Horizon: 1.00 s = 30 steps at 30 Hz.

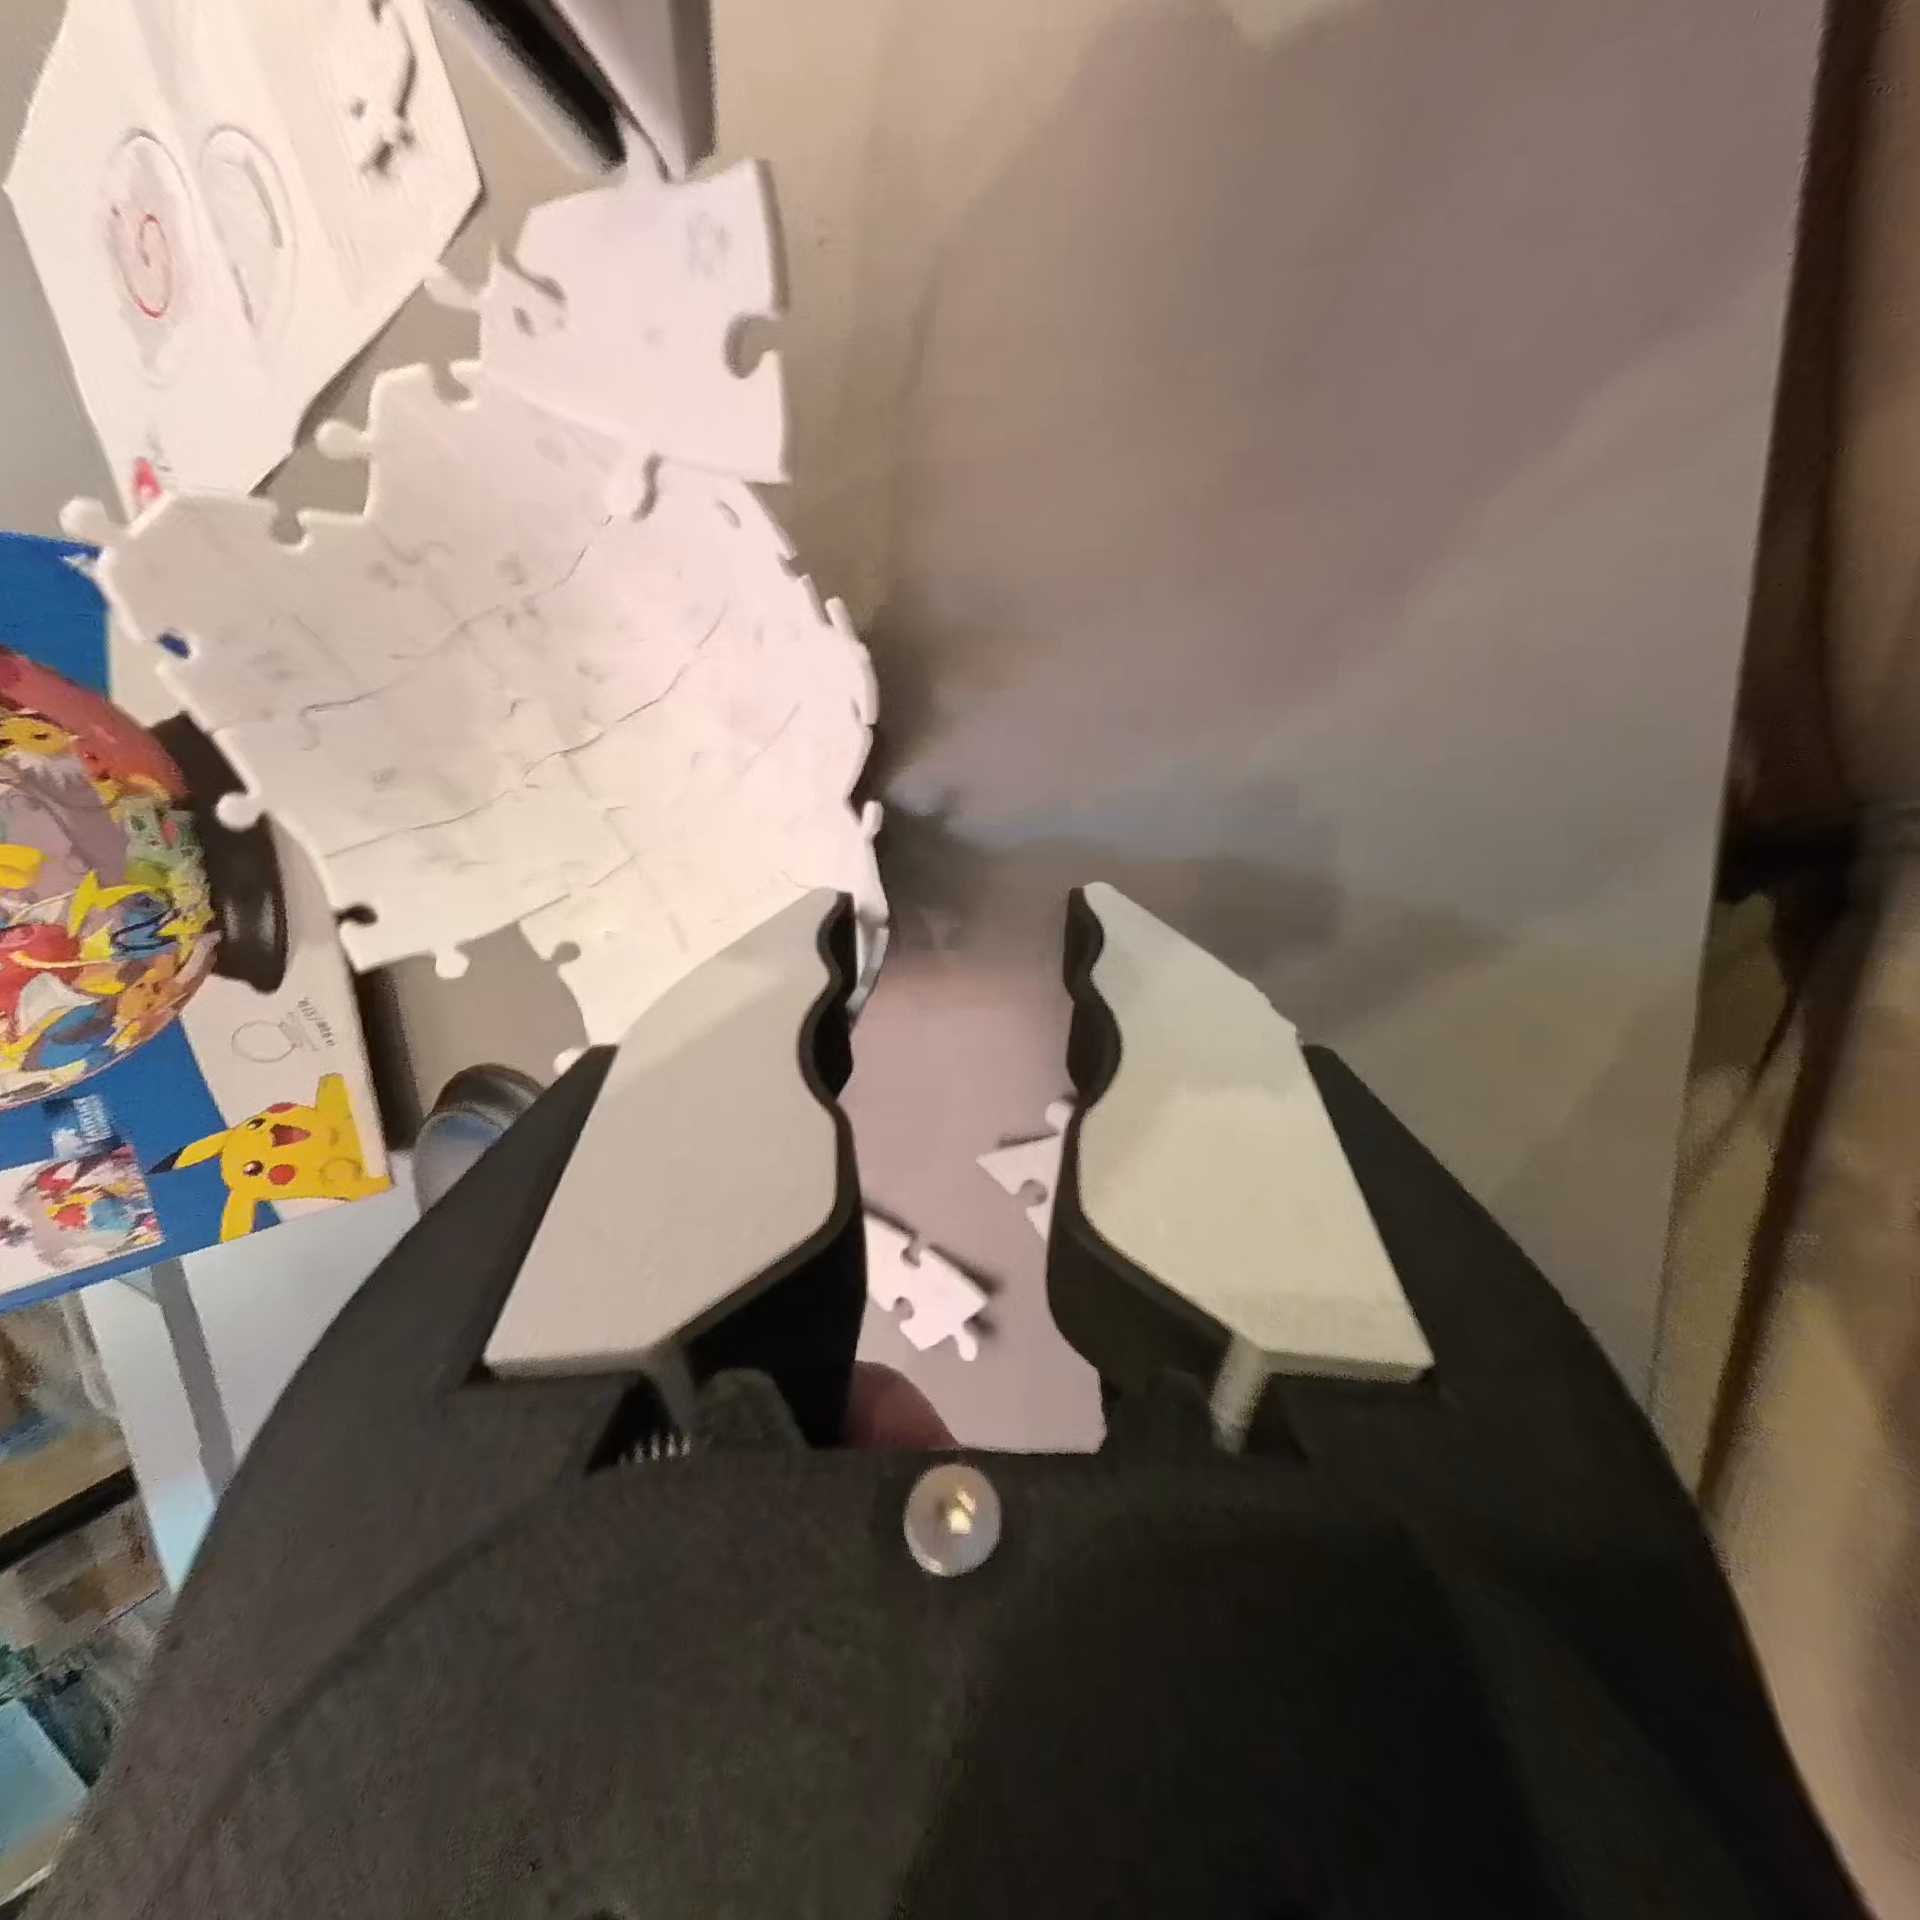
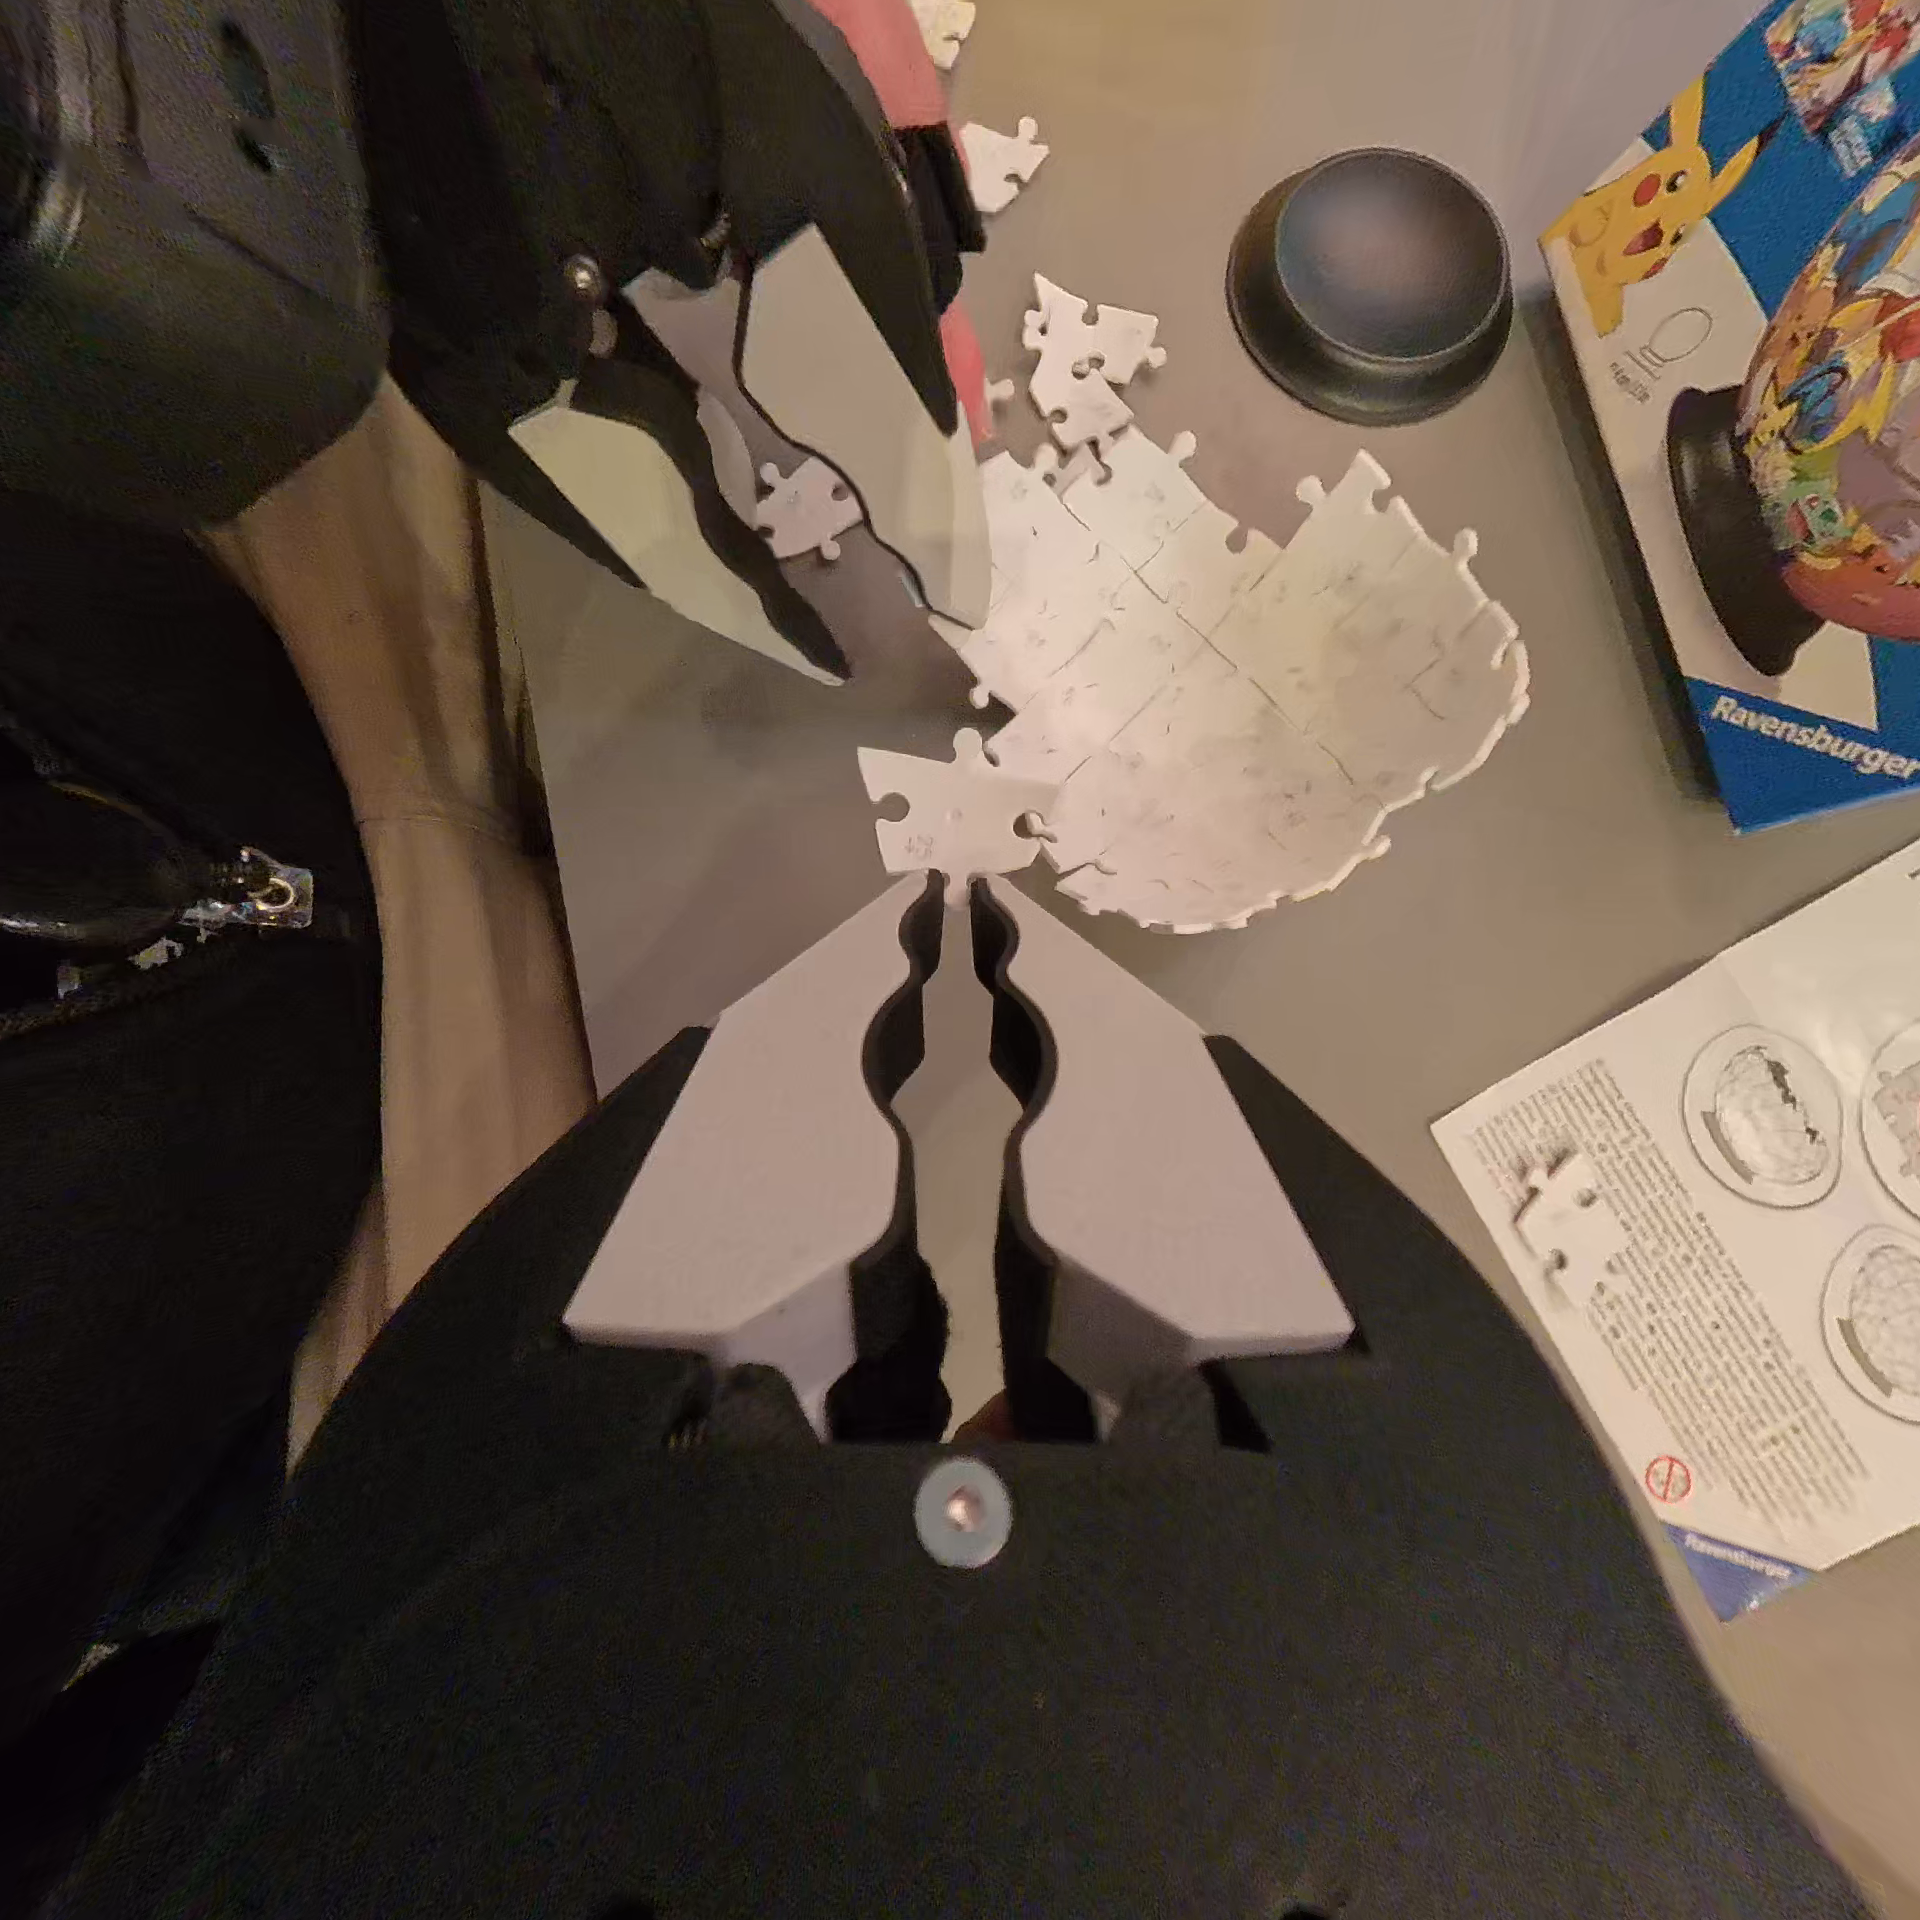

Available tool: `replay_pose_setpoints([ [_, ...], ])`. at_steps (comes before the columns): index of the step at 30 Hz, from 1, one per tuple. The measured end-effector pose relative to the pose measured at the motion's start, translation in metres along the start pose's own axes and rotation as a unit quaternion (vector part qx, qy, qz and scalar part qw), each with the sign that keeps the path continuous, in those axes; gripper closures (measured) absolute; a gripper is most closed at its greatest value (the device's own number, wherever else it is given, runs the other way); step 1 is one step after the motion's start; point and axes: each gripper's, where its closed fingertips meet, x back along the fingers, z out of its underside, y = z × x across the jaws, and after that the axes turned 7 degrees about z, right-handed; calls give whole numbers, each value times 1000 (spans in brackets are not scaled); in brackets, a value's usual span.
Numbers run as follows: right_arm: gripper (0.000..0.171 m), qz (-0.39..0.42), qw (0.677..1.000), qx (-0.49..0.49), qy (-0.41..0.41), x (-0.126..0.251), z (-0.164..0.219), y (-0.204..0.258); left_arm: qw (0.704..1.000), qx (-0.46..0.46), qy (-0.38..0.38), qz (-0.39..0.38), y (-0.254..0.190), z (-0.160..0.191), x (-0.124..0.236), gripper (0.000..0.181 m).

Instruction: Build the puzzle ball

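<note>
Jaws of the right gripper (image 2: 957,891) pinch a white curved puzzle piece (image 2: 951,812) against the half-built white puzzle shell (image 2: 1236,717) mid-bench; left gripper (image 1: 961,935) gapes empty beside the shell's rim.

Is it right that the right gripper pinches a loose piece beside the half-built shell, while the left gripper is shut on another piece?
Not quite. The left gripper is open and holds nothing, as the left wrist view shows. The right gripper does pinch a piece beside the shell.
</note>
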Motion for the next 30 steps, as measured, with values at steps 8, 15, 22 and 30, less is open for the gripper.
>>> replay_pose_setpoints([
  [8,168,41,998,-42,-15,13,9,-5,1000,22,-16,-3,-6,-38,-9,139],
  [15,168,82,993,-80,-17,16,19,-22,996,73,-59,-1,2,-51,3,135],
  [22,168,108,989,-101,-11,5,14,-33,990,108,-76,57,8,-36,30,130],
  [30,168,133,980,-144,-21,3,12,-40,987,62,-103,111,64,-39,51,160],
])
